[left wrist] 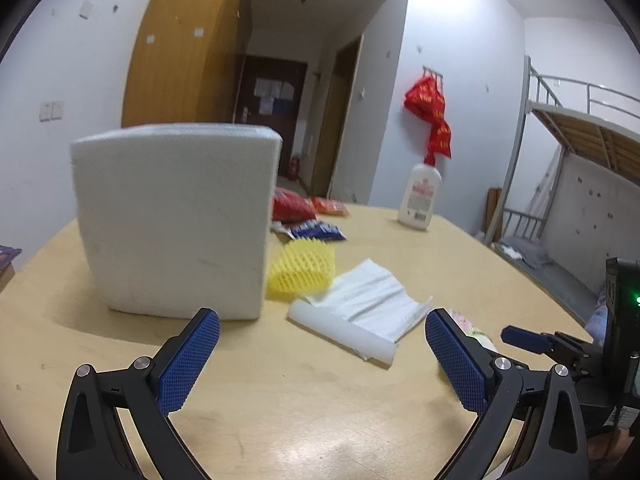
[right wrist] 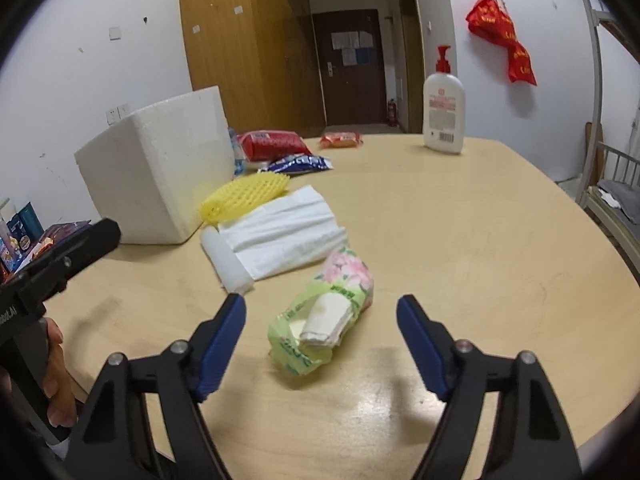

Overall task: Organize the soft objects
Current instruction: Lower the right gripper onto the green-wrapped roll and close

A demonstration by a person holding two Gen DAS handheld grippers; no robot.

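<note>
So the whole thing sits on a pale wood-look table (right wrist: 460, 240), smooth and a bit glossy near the camera. The right gripper (right wrist: 321, 320) has its jaws spread wide, nothing pinched. Lying flat on the table just ahead of the gap between them is the tissue pack (right wrist: 324, 312): crinkly thin plastic wrap, light green with a pink flower print, torn open at the near end so the folded white tissues poke out. The blue pads (right wrist: 224, 344) have a fine cross-hatched grip texture and aren't touching the pack on either side.

The left gripper (left wrist: 322, 344) is also wide open and empty, pointing at the bare table between the white foam box (left wrist: 176, 220) and the paper stuff. That box is chunky, matte, grainy styrofoam with rounded corners, standing upright.

Just right of the box there's a yellow foam net sleeve (right wrist: 244, 196) (the stretchy mesh kind you get around fruit), lying on its side and touching the box's lower edge. Next to it a stack of white paper napkins (right wrist: 284, 232), soft and creased in long folds, with a smooth translucent white roll (right wrist: 226, 260) lying across their near end.

Further back: a red snack bag (right wrist: 272, 144), a dark blue shiny wrapper (right wrist: 300, 164), a small orange packet (right wrist: 340, 140), all crinkly foil-ish. A white plastic lotion bottle (right wrist: 443, 120) with a red pump stands upright, well apart from the rest. Red fabric (right wrist: 504, 40) hangs on the wall behind.
</note>
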